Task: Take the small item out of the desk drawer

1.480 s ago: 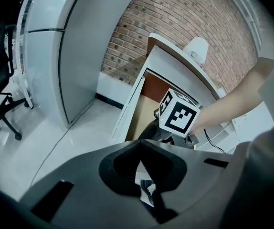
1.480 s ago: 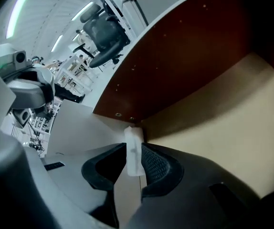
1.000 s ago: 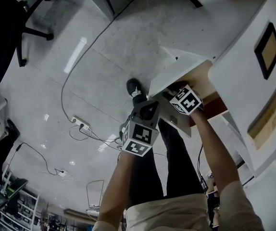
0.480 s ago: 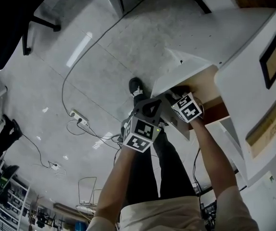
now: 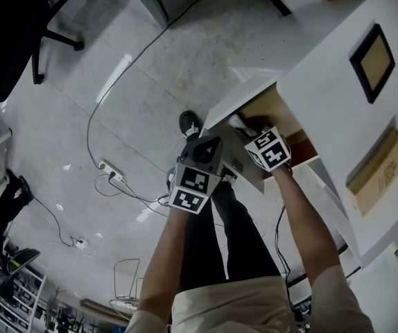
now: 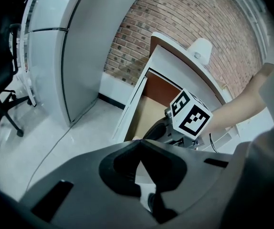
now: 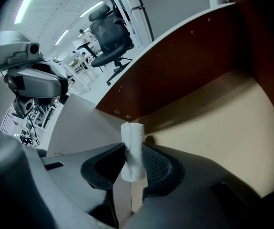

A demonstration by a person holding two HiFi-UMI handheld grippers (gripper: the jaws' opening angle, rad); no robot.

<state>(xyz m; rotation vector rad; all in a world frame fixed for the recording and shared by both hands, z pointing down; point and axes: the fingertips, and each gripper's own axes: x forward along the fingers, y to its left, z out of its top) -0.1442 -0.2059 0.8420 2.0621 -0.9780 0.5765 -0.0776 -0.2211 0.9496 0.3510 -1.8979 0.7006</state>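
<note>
The small item (image 7: 132, 149) is a short white roll. It stands upright between the ribbed pads of my right gripper (image 7: 133, 162), which is shut on it. That gripper reaches into the open desk drawer (image 5: 265, 106), just above its tan floor (image 7: 232, 123), and its marker cube (image 5: 268, 150) shows in the head view. My left gripper (image 5: 216, 152) is at the drawer's white front panel (image 5: 244, 171). Its jaws (image 6: 139, 175) are drawn together with a thin white edge between them. In the left gripper view the right gripper's cube (image 6: 190, 118) hangs over the drawer (image 6: 146, 113).
The white desk top (image 5: 338, 96) overhangs the drawer and carries a framed square (image 5: 372, 62). The person's legs and a shoe (image 5: 191, 123) are below the grippers. Cables and a power strip (image 5: 112, 175) lie on the floor, and an office chair (image 5: 12, 40) stands far left.
The head view has swung a little, so the desk top covers more of the drawer. Both grippers stay at the drawer, the right one still inside it.
</note>
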